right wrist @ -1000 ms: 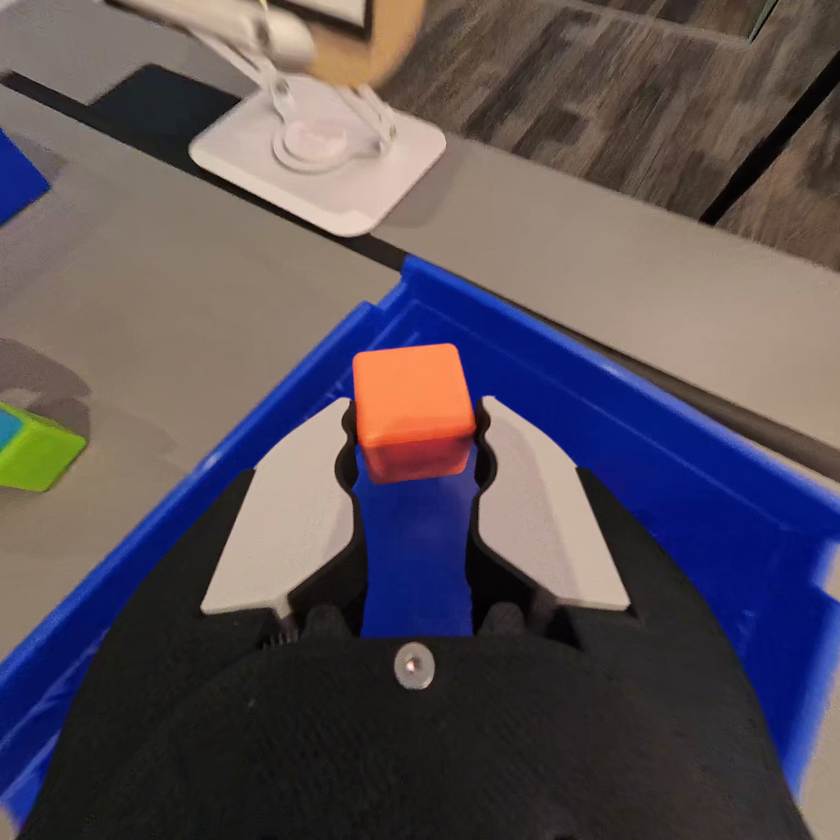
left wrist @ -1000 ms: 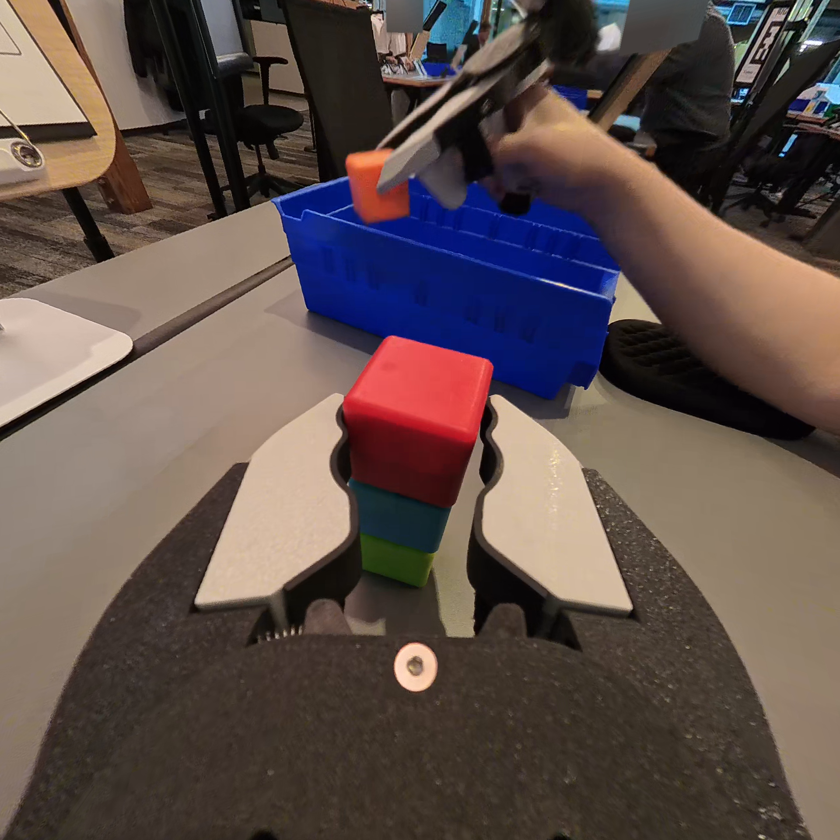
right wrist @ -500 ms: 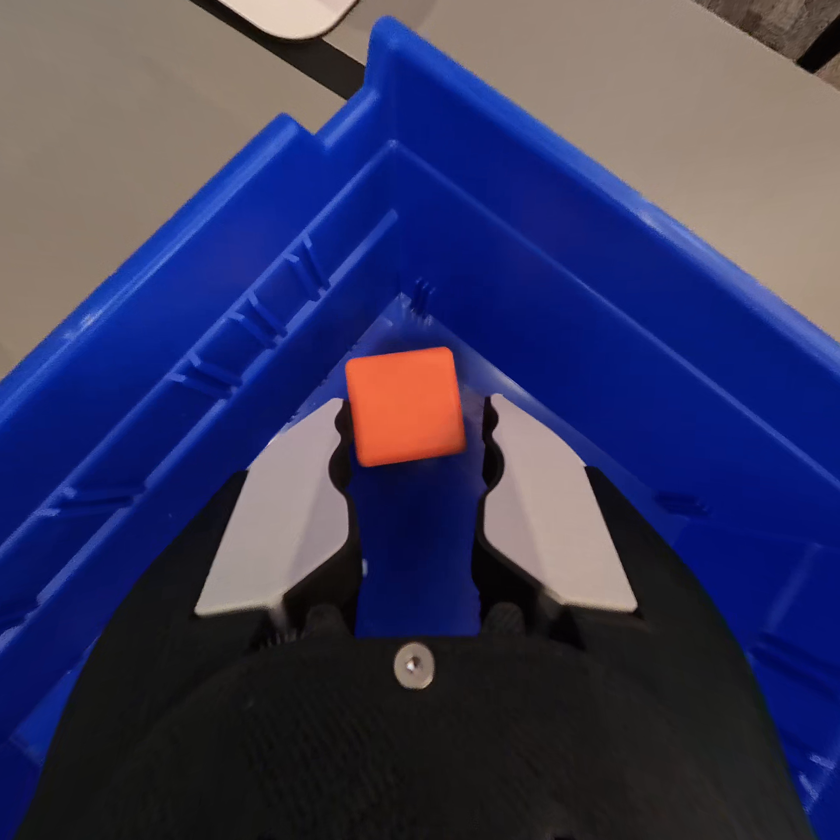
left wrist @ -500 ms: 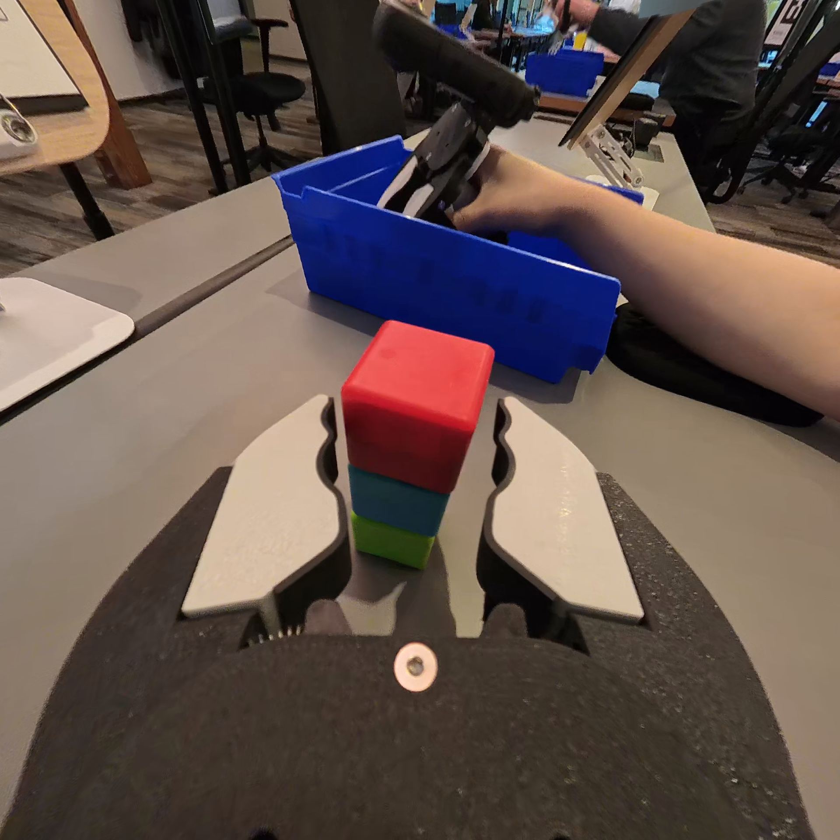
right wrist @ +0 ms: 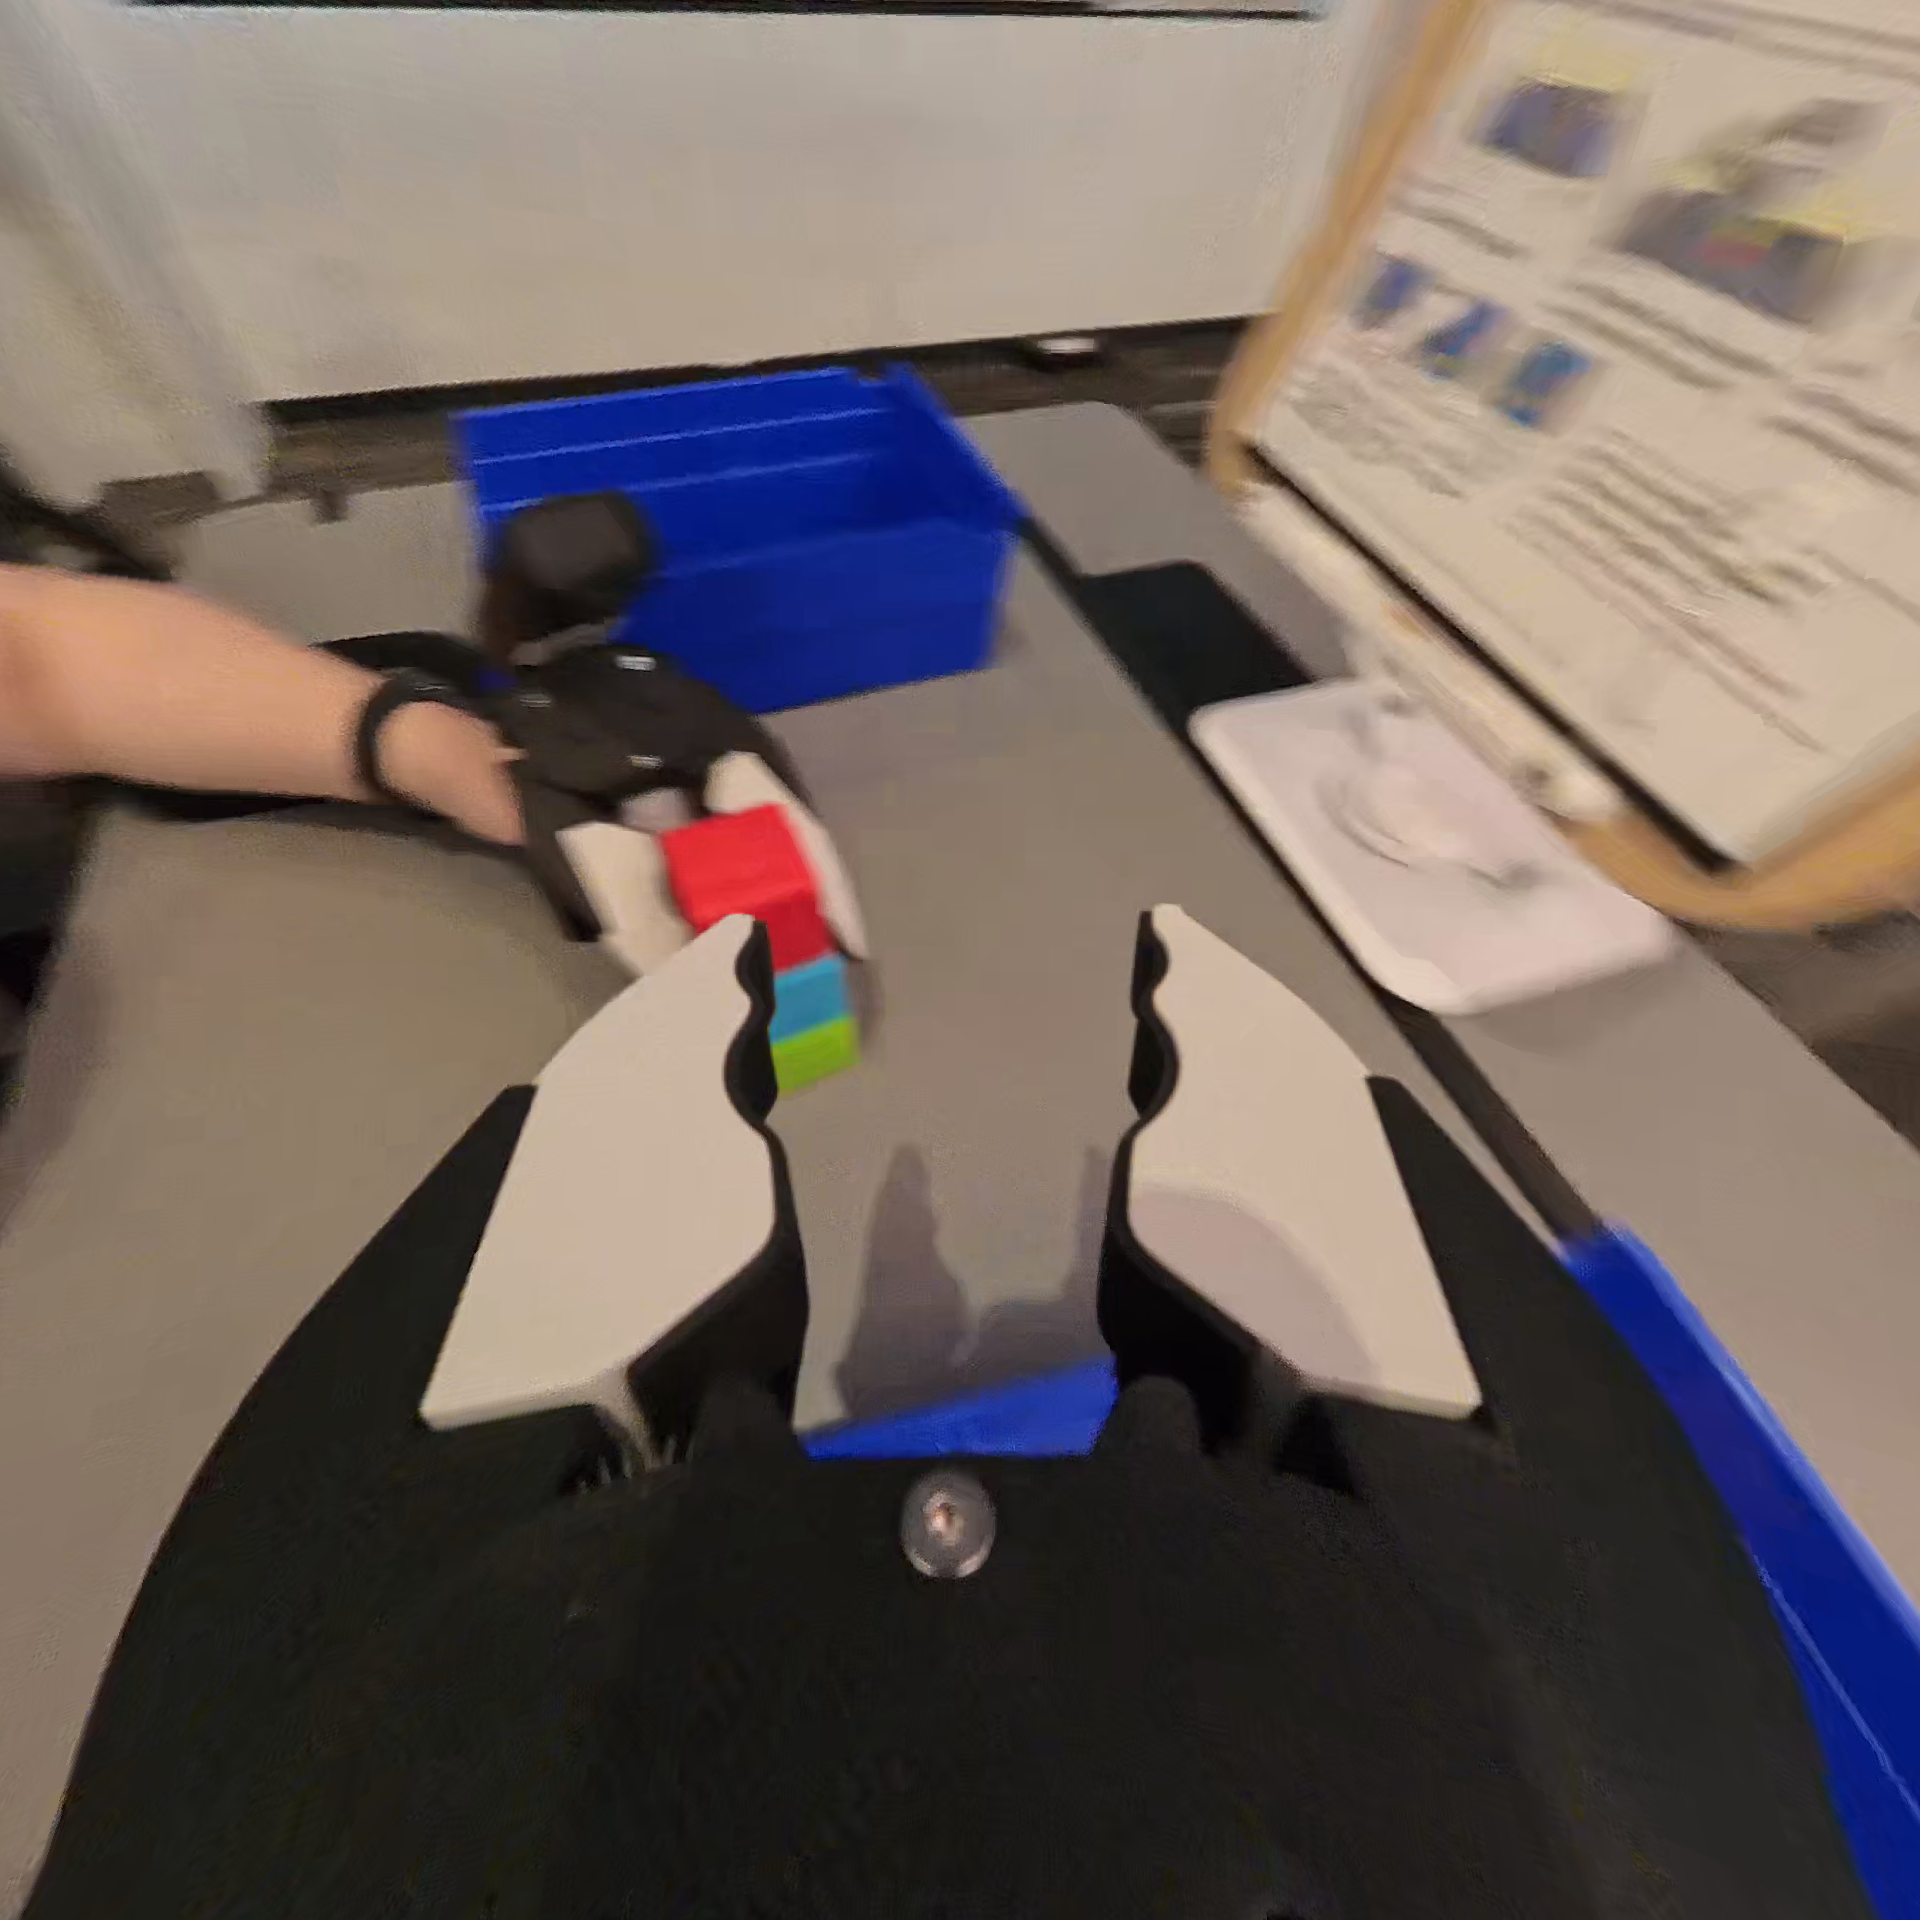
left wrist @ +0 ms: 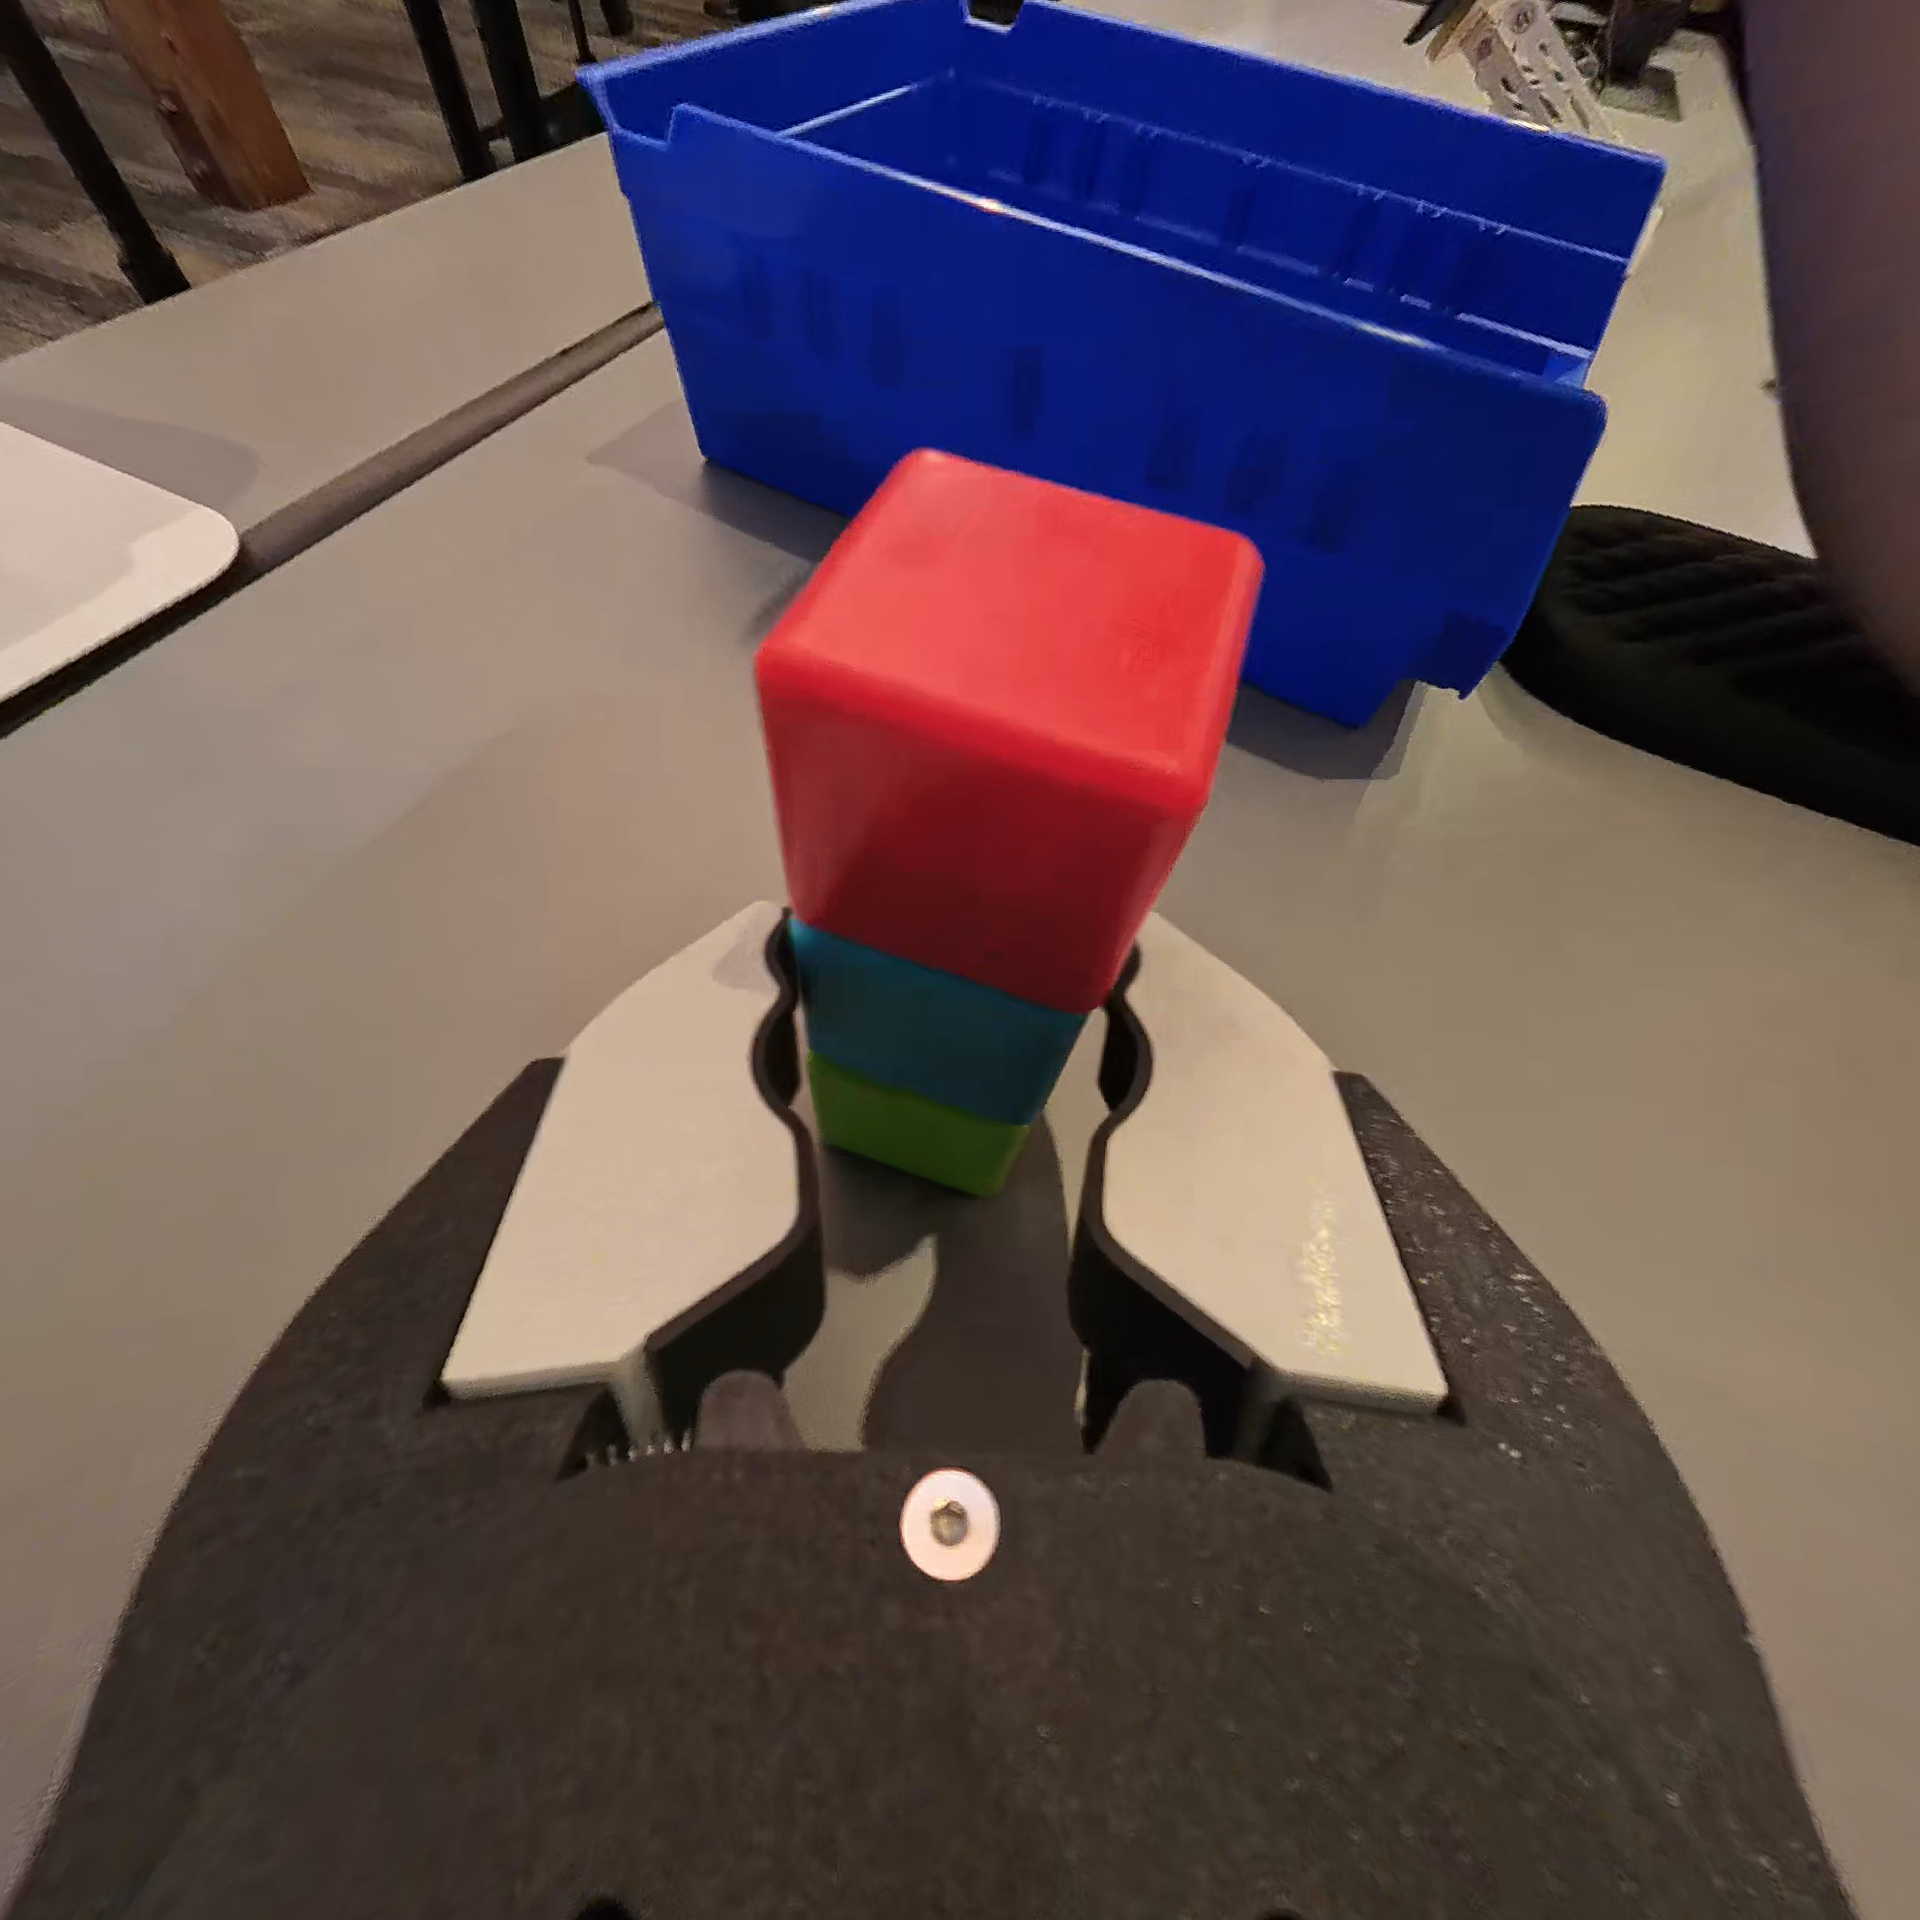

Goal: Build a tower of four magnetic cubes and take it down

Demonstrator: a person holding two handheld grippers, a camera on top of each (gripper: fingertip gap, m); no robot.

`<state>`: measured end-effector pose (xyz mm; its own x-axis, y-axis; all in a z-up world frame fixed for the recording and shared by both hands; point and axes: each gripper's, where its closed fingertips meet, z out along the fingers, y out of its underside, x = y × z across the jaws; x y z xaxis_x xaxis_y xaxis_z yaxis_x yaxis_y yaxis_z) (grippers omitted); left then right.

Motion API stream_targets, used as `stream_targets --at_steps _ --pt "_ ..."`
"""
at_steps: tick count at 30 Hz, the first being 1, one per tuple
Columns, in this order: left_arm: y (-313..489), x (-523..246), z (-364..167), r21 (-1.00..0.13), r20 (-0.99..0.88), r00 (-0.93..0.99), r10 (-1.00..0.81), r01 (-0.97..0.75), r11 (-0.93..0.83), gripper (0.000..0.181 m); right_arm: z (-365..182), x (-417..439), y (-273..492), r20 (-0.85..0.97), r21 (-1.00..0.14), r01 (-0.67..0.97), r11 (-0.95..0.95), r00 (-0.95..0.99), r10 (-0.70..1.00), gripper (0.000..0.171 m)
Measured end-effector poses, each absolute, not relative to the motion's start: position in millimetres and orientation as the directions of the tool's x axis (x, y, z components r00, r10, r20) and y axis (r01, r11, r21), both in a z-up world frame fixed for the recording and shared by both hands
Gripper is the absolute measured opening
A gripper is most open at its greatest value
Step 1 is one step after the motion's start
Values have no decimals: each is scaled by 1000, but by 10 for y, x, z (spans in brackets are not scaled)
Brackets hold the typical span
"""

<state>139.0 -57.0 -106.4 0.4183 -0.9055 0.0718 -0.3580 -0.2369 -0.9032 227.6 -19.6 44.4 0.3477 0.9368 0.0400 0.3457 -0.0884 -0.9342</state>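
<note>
A tower of three cubes stands on the grey table: a red cube (left wrist: 997, 727) on top, a teal cube (left wrist: 935, 1039) in the middle, a green cube (left wrist: 914, 1138) at the bottom. My left gripper (left wrist: 951, 971) straddles the tower low down, its jaws apart with a fingertip close on each side at the teal cube's height. In the right wrist view the tower's red cube (right wrist: 743, 868) shows between the left gripper's fingers (right wrist: 623, 883). My right gripper (right wrist: 945, 935) is open and empty, above the table and to the right of the tower. The orange cube is out of sight.
A blue bin (left wrist: 1091, 343) stands just behind the tower; its rim (right wrist: 1766, 1507) shows beside my right gripper. A second blue bin (right wrist: 790, 540) is farther off. A white stand base (right wrist: 1403, 831) carries a tilted board (right wrist: 1610, 416). A black mat (left wrist: 1714, 665) lies at the right. The grippers' ends are close to 20 cm from one another.
My right gripper set the orange cube down in the blue bin, opened, and pulled out to face the tower. My left gripper opened off the tower and sank lower around it.
</note>
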Motion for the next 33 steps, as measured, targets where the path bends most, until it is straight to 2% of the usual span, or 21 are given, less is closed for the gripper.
stream_targets --at_steps 3,8,13,16,25,33 --pt "-577 1411 -1066 -906 66 401 -914 -360 -223 54 303 1747 -518 60 -910 413 -12 160 985 73" --pt "-604 1405 -1064 -910 70 380 -922 -354 -215 54 -199 1298 -622 80 -834 550 32 63 995 70" --pt "-610 1410 -1065 -909 63 372 -926 -361 -207 54 -424 1160 -634 44 -802 597 4 54 998 66" --pt "-611 1411 -1065 -909 63 371 -927 -363 -207 54 -511 1154 -629 58 -778 628 14 49 997 51" --pt "-637 1431 -1073 -900 46 358 -932 -391 -195 53 -487 1189 -639 -70 -787 610 -95 64 995 50" --pt "-622 1432 -1078 -894 52 365 -929 -398 -206 53 -283 1259 -603 -14 -820 569 -57 80 997 50"
